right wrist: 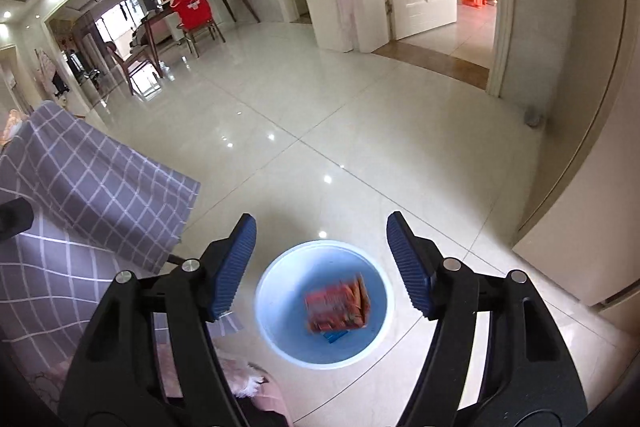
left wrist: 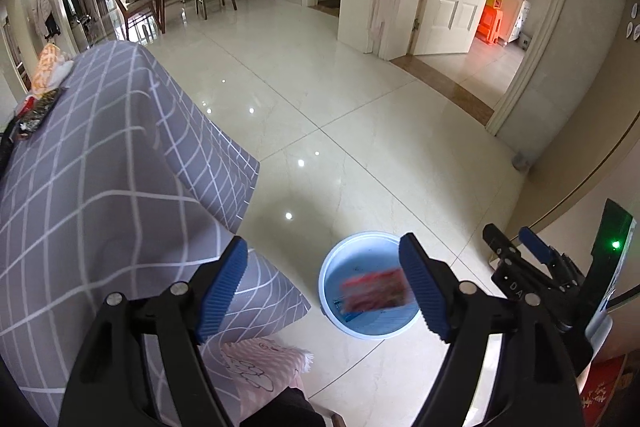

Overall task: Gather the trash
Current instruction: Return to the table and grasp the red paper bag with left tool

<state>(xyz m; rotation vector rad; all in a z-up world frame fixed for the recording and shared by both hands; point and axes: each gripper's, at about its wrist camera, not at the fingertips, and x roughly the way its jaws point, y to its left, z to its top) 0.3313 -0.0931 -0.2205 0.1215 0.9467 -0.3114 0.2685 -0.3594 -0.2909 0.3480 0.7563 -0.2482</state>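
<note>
Red snack wrapper (right wrist: 337, 304) is inside the blue bin (right wrist: 280, 279) on the floor, a blue scrap under it. Right gripper (right wrist: 320, 267) and left gripper (left wrist: 324, 283) above it, jaws spread, empty. More litter (left wrist: 34, 115) at tabletop's far edge, likely next

Both wrist views down over bin (left wrist: 370, 323) (right wrist: 320, 351)

Left gripper (left wrist: 322, 283) and right gripper (right wrist: 320, 267): black angular arms with silver screws. Fingers carry ribbed blue pads (right wrist: 236, 267).
</note>
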